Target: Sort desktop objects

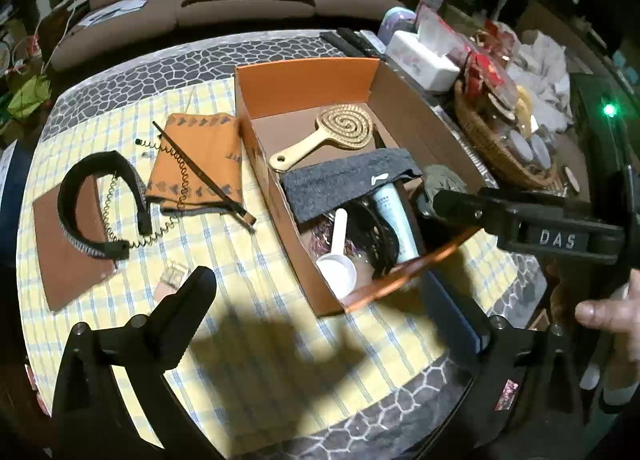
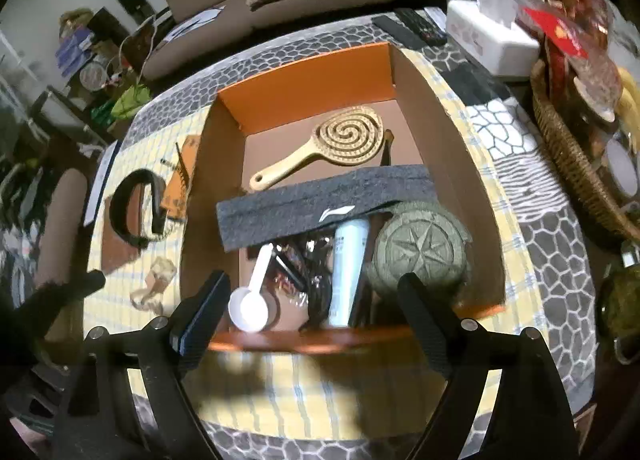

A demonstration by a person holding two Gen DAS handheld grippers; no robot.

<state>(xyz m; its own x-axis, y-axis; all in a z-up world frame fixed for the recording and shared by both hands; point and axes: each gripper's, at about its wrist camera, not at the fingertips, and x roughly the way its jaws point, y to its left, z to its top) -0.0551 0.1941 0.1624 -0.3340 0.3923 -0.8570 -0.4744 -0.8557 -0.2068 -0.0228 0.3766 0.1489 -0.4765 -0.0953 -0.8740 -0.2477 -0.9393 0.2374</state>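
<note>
An open orange cardboard box (image 2: 308, 72) is seen on the bench (image 1: 256, 340), which is covered with a yellow checked cloth. Inside the box a beige spiral hairbrush (image 2: 340, 144) lies toward the far wall, a grey felt band (image 2: 316, 200) is laid across the middle, and below it a white measuring scoop (image 2: 250, 300), a pale blue tube (image 2: 348, 264) and a round green compass-star object (image 2: 424, 248) are gathered near the front wall.

Left of the box, on the cloth, a black headband (image 1: 96, 204) rests on a brown mat (image 1: 68, 264), with a coiled spiral cord (image 1: 160, 216) just beside it. An orange patterned cloth (image 1: 200, 160) lies between headband and box, crossed by a thin dark stick (image 1: 200, 172).

The left hand-held gripper (image 1: 324, 308) is held wide apart above the near bench edge, with nothing between its fingers. The right hand-held gripper (image 2: 312, 308) is likewise spread wide over the front wall of the box, empty. A tissue box (image 1: 424, 60) and a wicker basket (image 1: 492, 148) stand to the right of the box.
</note>
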